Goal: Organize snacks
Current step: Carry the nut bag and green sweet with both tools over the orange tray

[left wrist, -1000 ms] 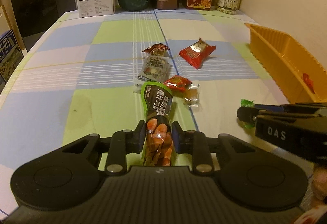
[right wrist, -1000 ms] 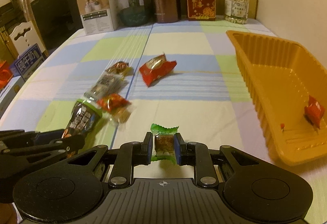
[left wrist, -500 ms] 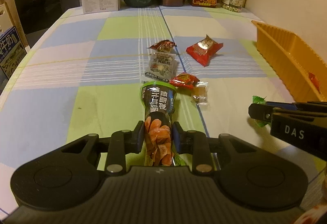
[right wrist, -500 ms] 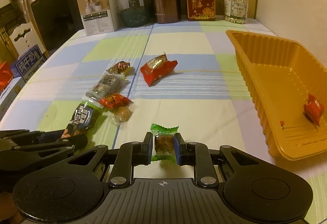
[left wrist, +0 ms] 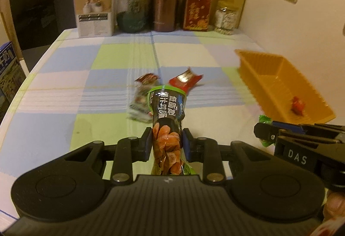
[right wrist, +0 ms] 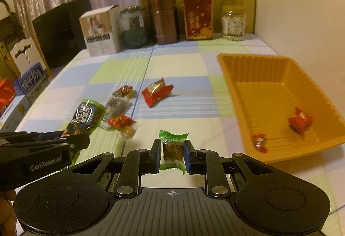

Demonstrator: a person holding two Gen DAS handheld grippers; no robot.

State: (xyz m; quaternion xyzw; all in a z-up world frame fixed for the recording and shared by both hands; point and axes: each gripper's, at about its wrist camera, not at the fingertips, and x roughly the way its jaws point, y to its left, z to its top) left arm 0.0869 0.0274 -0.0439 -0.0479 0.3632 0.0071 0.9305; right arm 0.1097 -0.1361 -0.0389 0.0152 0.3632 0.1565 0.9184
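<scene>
My left gripper (left wrist: pixel 166 142) is shut on a long black-and-green snack pack (left wrist: pixel 167 115) and holds it above the table; the pack also shows in the right wrist view (right wrist: pixel 86 118). My right gripper (right wrist: pixel 172 153) is shut on a small green-wrapped candy (right wrist: pixel 172 148), also lifted. The orange tray (right wrist: pixel 269 76) stands to the right with two red snacks (right wrist: pixel 299 120) inside; it also shows in the left wrist view (left wrist: pixel 254 63). A red packet (right wrist: pixel 156 93), a clear packet (right wrist: pixel 116 104), a brown candy (right wrist: pixel 125 91) and small candies (right wrist: pixel 120 121) lie on the checked cloth.
Along the far edge stand a white box (right wrist: pixel 101 31), a glass jar (right wrist: pixel 133 24), a brown canister (right wrist: pixel 163 20), a red box (right wrist: pixel 198 19) and a nut jar (right wrist: pixel 234 22). A black chair (right wrist: pixel 62 29) stands at the left. A wall runs along the right.
Both grippers have risen with their snacks. The long pack has come up off the cloth, and the tray now sits closer and more fully in view.
</scene>
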